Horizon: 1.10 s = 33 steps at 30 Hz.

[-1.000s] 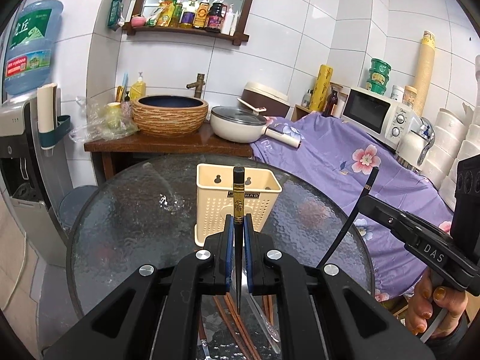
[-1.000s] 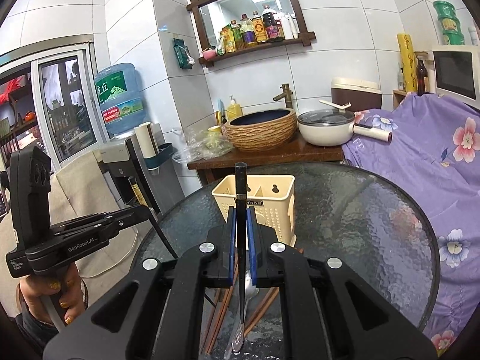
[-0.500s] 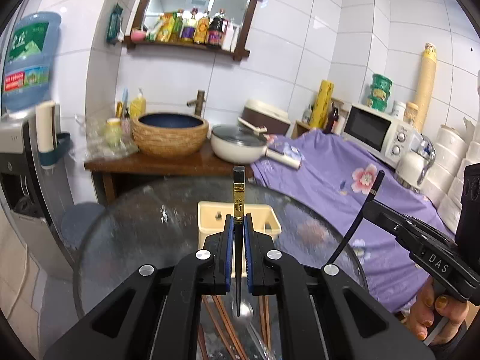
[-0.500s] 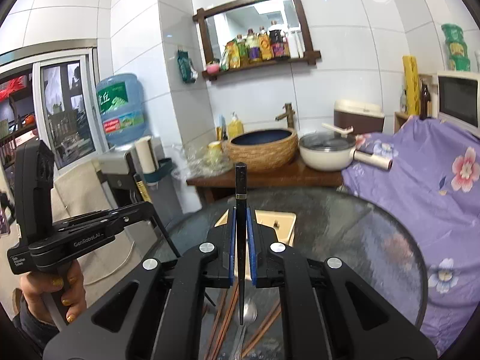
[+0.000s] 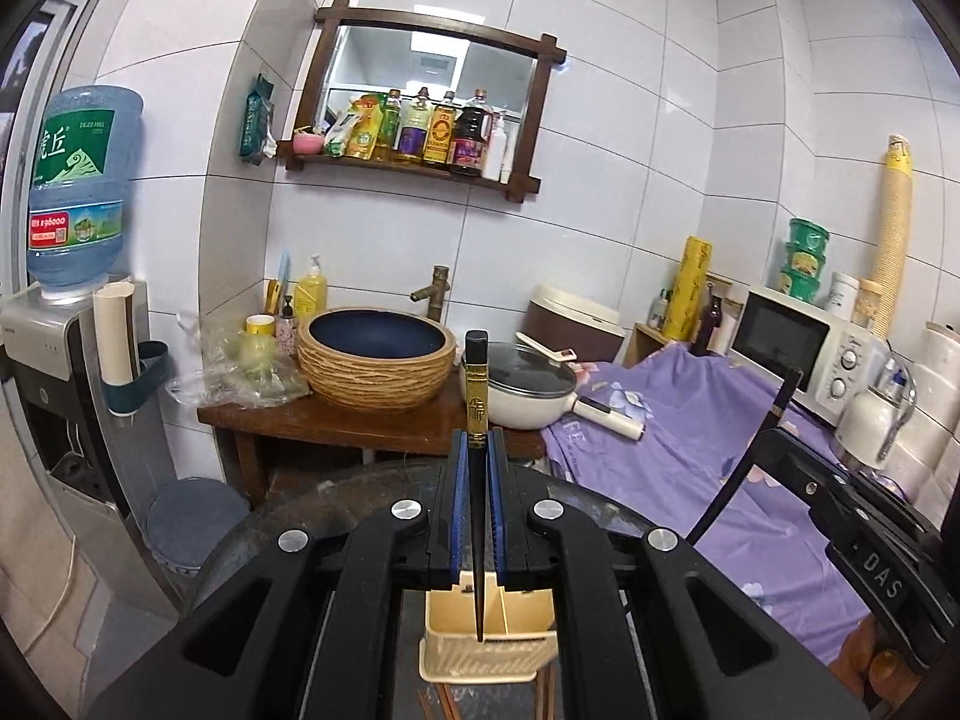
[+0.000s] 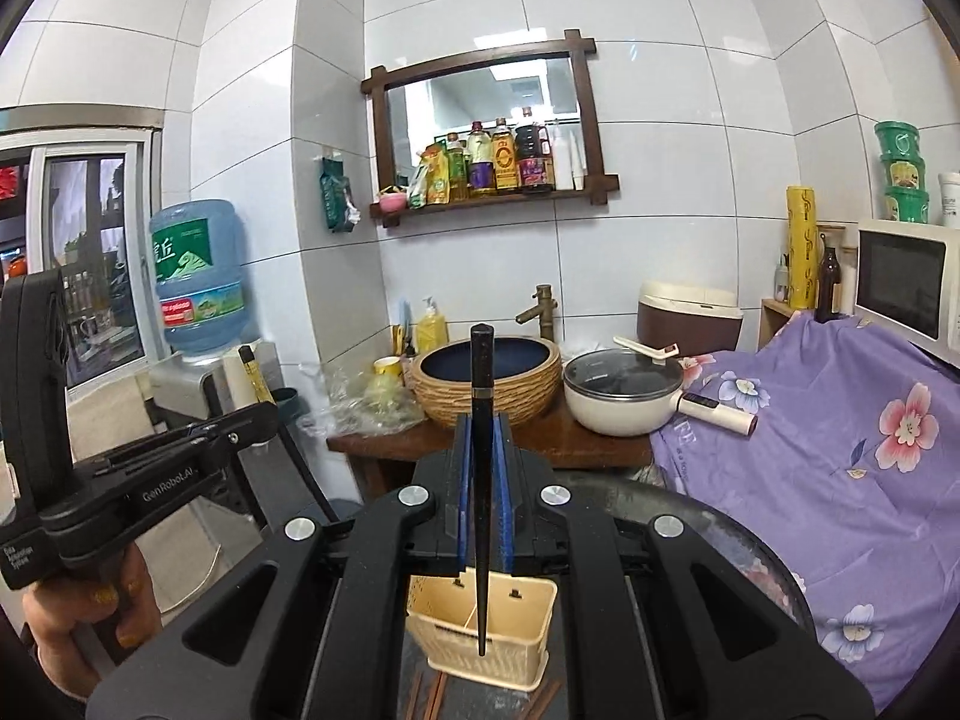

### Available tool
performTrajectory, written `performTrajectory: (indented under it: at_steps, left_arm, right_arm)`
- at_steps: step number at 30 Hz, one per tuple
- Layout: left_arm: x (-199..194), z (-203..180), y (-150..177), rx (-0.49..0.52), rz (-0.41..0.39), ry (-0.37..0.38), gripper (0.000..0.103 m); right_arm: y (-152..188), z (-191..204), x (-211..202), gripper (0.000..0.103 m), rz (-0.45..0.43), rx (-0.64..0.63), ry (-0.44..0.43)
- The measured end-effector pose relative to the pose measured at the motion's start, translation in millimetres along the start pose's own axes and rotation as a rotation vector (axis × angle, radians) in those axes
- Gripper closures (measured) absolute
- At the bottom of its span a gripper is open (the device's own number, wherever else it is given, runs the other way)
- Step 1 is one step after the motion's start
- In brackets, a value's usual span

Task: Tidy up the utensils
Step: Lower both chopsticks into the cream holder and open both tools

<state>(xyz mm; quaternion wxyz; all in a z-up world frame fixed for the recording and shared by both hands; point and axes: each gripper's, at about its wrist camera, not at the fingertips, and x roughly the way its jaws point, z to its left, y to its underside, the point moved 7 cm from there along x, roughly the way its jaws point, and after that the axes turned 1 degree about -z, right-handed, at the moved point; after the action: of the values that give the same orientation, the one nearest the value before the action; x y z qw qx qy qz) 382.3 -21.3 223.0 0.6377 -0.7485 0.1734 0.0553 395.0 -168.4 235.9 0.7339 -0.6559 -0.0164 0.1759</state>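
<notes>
My left gripper (image 5: 477,504) pinches a black chopstick with a gold band (image 5: 477,414) upright in its fingers, tip over the cream holder (image 5: 489,639) on the glass counter (image 6: 738,522). Only the right view shows my left hand (image 6: 90,618). The right gripper (image 6: 483,504) clamps a plain black chopstick (image 6: 482,396). Both have risen since a second ago; the holder sits lower in view.

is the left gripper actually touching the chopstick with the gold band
Touching. In the left wrist view the gold-banded chopstick is pinched between the blue pads of the left gripper, no gap either side, its tip hanging over the cream utensil basket.
</notes>
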Motion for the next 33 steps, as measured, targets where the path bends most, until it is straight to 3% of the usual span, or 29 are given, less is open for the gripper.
performTrajectory:
  at_steps: [6,13,22,33]
  left_arm:
    - [38,4,6,-0.012,-0.001,-0.038,0.097]
    - [78,11,45,-0.027,0.077,-0.038,0.097]
    - [110,25,86,-0.045,0.168,-0.046,0.097]
    - [126,22,109,-0.024,0.218,-0.047,0.097]
  right_arm:
    - [7,-11,37,0.095,-0.021,0.000,0.061]
    - [58,-33,84,0.095,0.074,0.043,0.088]
    - [96,-45,103,0.095,0.140,0.068,0.092]
    - [119,-51,113,0.095,0.184,0.087,0.094]
